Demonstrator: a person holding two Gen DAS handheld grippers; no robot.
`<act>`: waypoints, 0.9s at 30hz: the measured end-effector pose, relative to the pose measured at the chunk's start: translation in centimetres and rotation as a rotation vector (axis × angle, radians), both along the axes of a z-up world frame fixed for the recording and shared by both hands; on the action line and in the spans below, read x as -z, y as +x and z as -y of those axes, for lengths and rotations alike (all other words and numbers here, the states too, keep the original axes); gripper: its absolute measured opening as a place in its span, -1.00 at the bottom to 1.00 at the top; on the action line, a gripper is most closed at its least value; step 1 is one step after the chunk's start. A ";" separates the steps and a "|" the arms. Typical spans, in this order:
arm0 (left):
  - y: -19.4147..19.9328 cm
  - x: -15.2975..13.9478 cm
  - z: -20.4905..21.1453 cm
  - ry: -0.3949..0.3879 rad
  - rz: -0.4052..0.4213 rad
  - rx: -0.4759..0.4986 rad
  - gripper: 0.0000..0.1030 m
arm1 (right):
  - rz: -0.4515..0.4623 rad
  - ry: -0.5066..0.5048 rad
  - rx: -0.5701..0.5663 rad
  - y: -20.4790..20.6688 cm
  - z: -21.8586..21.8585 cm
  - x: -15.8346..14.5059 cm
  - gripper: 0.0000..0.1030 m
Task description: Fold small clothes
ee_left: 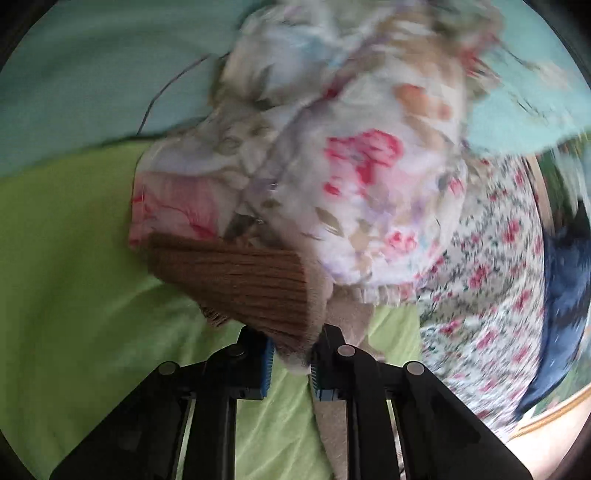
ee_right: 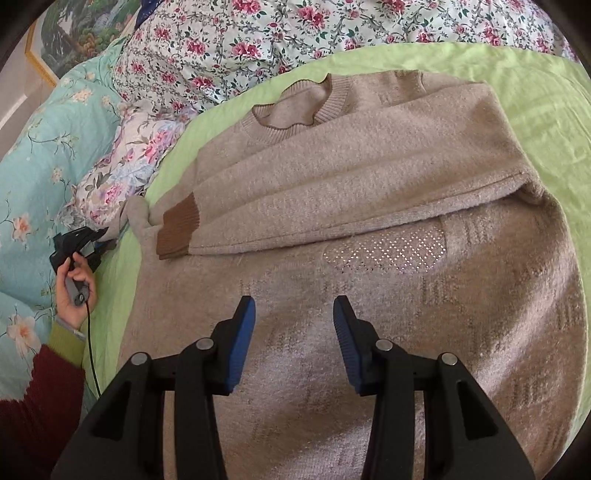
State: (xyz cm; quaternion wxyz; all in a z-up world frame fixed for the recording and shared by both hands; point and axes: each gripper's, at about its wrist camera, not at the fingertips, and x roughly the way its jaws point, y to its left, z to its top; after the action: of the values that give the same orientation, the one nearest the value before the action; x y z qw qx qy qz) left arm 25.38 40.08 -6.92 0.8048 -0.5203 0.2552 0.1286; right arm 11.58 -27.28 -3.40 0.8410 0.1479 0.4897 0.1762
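A beige knit sweater (ee_right: pixel 369 177) lies flat on a green sheet (ee_right: pixel 535 96), collar at the far end. One sleeve is folded across the chest, and its brown cuff (ee_right: pixel 177 229) lies near the left side. My right gripper (ee_right: pixel 293 317) hovers open over the lower body of the sweater with nothing between its blue pads. At the sweater's left edge a hand (ee_right: pixel 74 291) holds my left gripper (ee_right: pixel 96 236). In the left wrist view my left gripper (ee_left: pixel 291 354) is shut on beige sweater fabric (ee_left: pixel 340 317), just below the brown cuff (ee_left: pixel 240 280).
Floral bedding (ee_right: pixel 229 48) is bunched along the far side, and a crumpled floral cloth (ee_right: pixel 125 162) lies left of the sweater. A turquoise flowered quilt (ee_right: pixel 33 155) covers the left. A framed painting (ee_right: pixel 70 33) stands at the far left. A dark red sleeve (ee_right: pixel 33 410) enters from the lower left.
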 end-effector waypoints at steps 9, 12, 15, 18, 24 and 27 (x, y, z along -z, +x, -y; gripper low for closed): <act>-0.7 -8.8 10.5 0.296 0.109 0.262 -0.72 | 0.025 0.037 0.026 -1.4 1.4 -0.9 -0.12; 0.4 -11.4 16.0 0.349 0.157 0.390 -0.72 | 0.033 0.045 0.046 -2.1 2.5 -1.1 -0.12; 2.0 -12.9 22.8 0.391 0.180 0.541 -0.72 | 0.038 0.050 0.075 -2.8 3.8 -1.2 -0.12; 3.2 -13.1 30.1 0.428 0.183 0.681 -0.72 | 0.041 0.057 0.101 -3.4 5.2 -1.3 -0.12; 4.5 -10.0 43.6 0.475 0.154 0.929 -0.72 | 0.052 0.067 0.162 -3.9 8.1 -1.5 -0.12; 4.9 -7.3 49.0 0.525 0.100 1.020 -0.71 | 0.057 0.068 0.195 -4.1 9.4 -1.6 -0.12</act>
State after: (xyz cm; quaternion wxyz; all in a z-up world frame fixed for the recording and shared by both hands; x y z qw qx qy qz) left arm 30.31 -8.89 0.42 0.8782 -0.1194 0.3952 -0.2414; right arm 7.44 -36.69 -1.76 0.8622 0.2185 0.4425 0.1141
